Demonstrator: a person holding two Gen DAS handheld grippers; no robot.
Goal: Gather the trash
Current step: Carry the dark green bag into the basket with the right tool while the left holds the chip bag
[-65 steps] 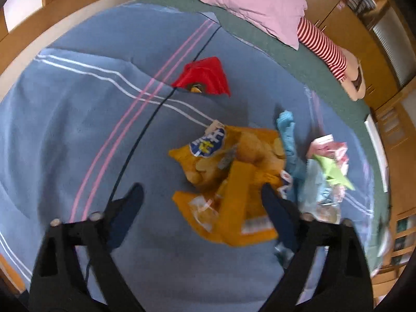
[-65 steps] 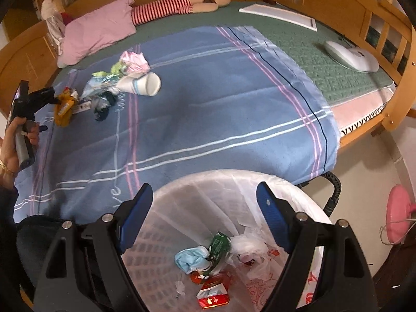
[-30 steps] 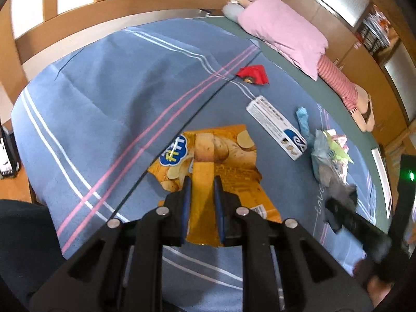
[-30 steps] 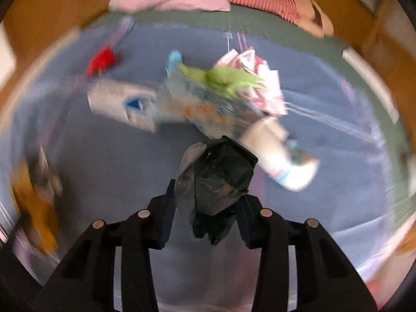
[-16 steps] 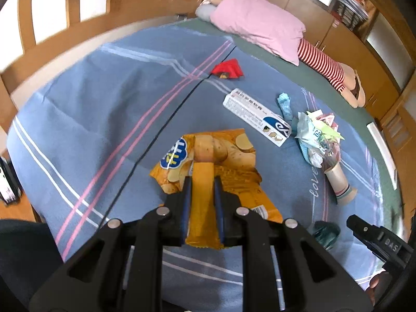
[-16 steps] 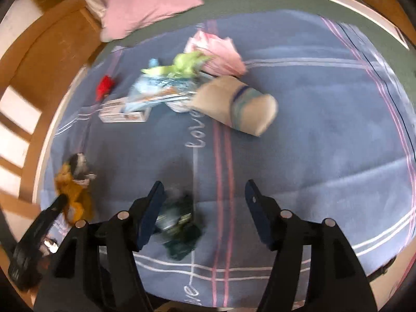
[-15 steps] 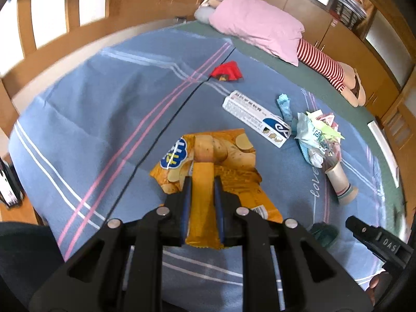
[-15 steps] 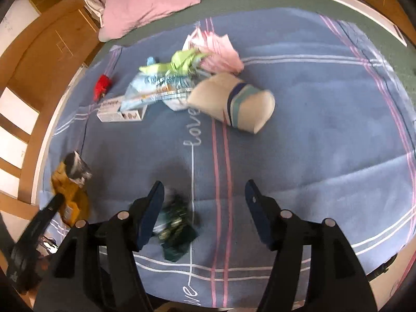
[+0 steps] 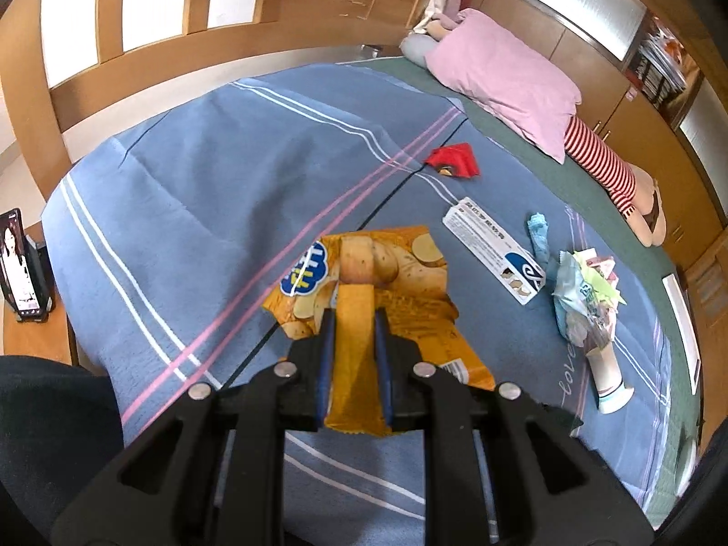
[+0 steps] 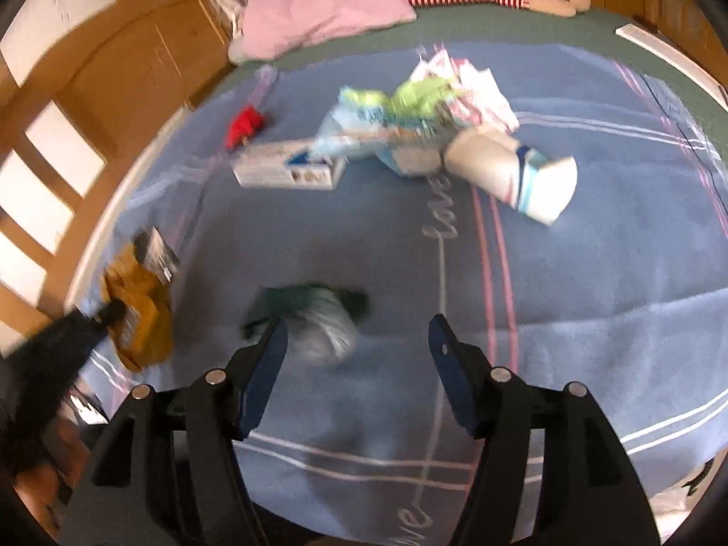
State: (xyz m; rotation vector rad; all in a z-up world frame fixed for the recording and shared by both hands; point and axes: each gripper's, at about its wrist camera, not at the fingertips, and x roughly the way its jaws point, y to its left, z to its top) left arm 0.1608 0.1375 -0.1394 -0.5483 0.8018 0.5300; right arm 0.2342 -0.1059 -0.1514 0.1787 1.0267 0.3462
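My left gripper (image 9: 355, 318) is shut on a fold of the orange chip bag (image 9: 386, 264), which hangs just above the blue blanket (image 9: 204, 173). In the right wrist view the same bag (image 10: 136, 309) shows at the left. My right gripper (image 10: 357, 332) stands open over the blanket. A crumpled dark wrapper (image 10: 314, 318) lies blurred beside its left fingertip, with no pad pressing on it. Farther off lie a white box (image 10: 286, 168), a red wrapper (image 10: 245, 125), a paper cup (image 10: 514, 173) on its side and a pile of wrappers (image 10: 409, 109).
A pink pillow (image 9: 500, 73) and a striped stuffed toy (image 9: 600, 159) lie at the head of the bed. Wooden rails (image 9: 113, 77) border the bed's far side. A phone on a stand (image 9: 18, 268) sits on a small table at the left. A blue scrap (image 9: 539, 232) lies by the box.
The right gripper has opened and let go of the dark wrapper, which now lies on the blanket. Its view has swung across the bed. The left gripper keeps its hold on the chip bag.
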